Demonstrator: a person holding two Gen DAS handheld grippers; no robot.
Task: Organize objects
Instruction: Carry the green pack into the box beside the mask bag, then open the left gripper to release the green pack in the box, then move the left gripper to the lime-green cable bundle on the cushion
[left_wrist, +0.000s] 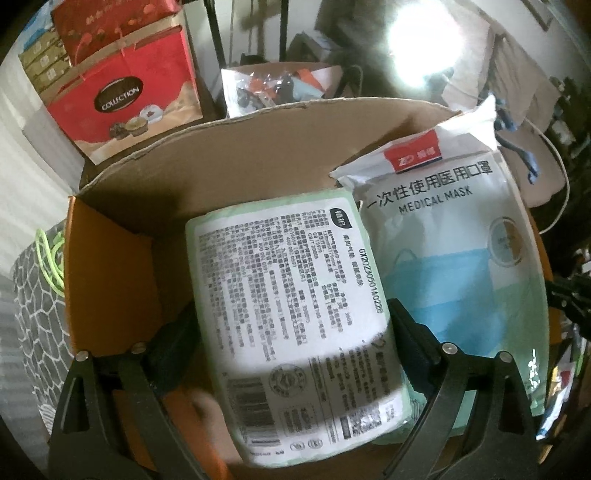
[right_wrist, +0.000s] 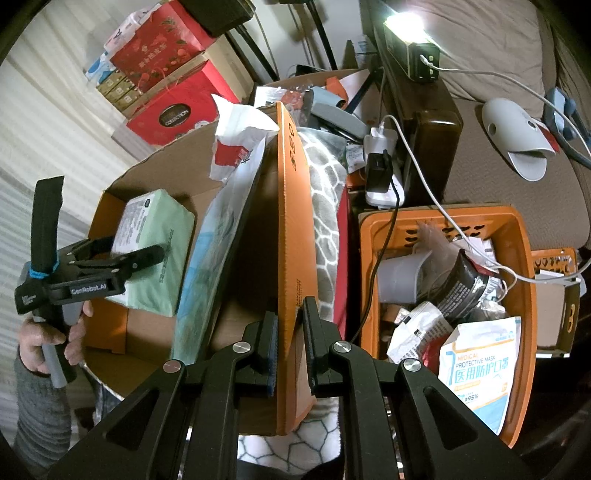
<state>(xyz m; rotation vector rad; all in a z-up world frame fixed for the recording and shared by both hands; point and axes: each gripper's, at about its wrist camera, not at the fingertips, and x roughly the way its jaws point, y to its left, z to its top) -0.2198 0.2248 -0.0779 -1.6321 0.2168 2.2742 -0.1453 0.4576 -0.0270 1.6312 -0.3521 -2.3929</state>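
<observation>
My left gripper (left_wrist: 291, 325) is shut on a green tissue pack (left_wrist: 291, 306) and holds it inside the cardboard box (left_wrist: 229, 147). A white medical mask bag (left_wrist: 454, 236) leans against the box's right wall beside the pack. In the right wrist view the left gripper (right_wrist: 136, 247) grips the tissue pack (right_wrist: 155, 258) in the box. My right gripper (right_wrist: 290, 325) is shut on the box's orange side flap (right_wrist: 291, 206), one finger on each face.
An orange plastic basket (right_wrist: 524, 295) with mask packets and a cup stands right of the box. A grey patterned cloth (right_wrist: 325, 206) lies between them. Red gift boxes (right_wrist: 173, 107) stack at the back. Chargers and cables (right_wrist: 380, 170) lie behind the basket.
</observation>
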